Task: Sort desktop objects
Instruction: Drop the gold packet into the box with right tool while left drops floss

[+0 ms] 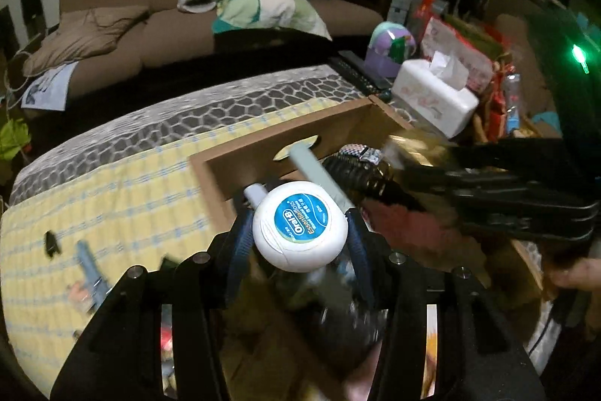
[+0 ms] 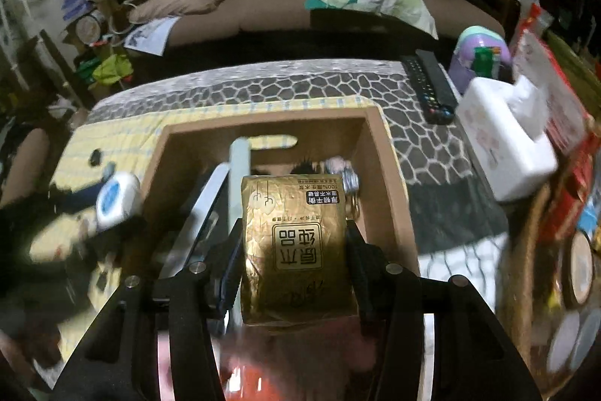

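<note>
My left gripper (image 1: 298, 228) is shut on a round white dental floss case (image 1: 299, 226) with a blue label, held above the near corner of an open cardboard box (image 1: 285, 138). My right gripper (image 2: 293, 243) is shut on a gold tissue pack (image 2: 295, 243) over the inside of that cardboard box (image 2: 390, 175). The right view shows the floss case (image 2: 116, 200) and the left gripper at the box's left side. In the left view the right gripper reaches in from the right with the gold pack (image 1: 409, 145). The box holds a pale tube (image 2: 239, 168), a metal watch band (image 1: 357, 153) and other items.
The box sits on a yellow checked cloth (image 1: 112, 190) on a table with a stone-pattern top (image 2: 300, 81). A blue toy gun (image 1: 92, 273) and a small black piece (image 1: 52, 243) lie on the cloth. A white tissue box (image 2: 503, 145), a remote (image 2: 432, 89) and clutter stand right.
</note>
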`<state>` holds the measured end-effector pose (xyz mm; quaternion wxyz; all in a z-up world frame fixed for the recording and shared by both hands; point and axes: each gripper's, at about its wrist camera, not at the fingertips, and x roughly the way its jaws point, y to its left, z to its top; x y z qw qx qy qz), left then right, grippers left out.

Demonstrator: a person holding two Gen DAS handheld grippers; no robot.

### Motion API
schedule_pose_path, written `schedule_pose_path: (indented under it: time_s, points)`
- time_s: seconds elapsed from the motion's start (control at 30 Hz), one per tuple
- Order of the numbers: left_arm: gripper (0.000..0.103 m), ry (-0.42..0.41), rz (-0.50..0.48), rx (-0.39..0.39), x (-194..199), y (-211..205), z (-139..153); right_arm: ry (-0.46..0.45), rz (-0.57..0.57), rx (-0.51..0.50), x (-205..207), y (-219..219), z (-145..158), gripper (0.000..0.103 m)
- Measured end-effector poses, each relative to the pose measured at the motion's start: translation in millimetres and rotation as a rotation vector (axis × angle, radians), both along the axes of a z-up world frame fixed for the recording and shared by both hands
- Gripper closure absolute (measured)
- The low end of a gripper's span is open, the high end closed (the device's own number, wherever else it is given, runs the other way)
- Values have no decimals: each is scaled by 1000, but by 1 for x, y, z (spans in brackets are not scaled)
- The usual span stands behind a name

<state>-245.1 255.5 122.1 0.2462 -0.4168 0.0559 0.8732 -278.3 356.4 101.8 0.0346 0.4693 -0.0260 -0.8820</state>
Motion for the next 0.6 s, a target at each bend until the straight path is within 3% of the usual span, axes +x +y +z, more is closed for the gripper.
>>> schedule_pose_path:
  time_s: [0.2, 0.4, 0.43, 0.5, 0.6]
  points:
    - [57, -9, -13, -76, -27, 35, -31, -54, -15, 11, -48, -2, -33, 51]
    - [56, 1, 12, -110, -34, 34, -42, -58, -22, -9, -58, 2, -45, 45]
    - [54, 6, 16, -107, -34, 32, -41, -56, -30, -19, -57, 4, -44, 38]
    - [38, -2, 25, -96, -32, 27, -38, -43, -42, -51, -54, 9, -40, 32]
    - [31, 0, 30, -82, -25, 19, -27, -28, -63, -77, -45, 13, -28, 28]
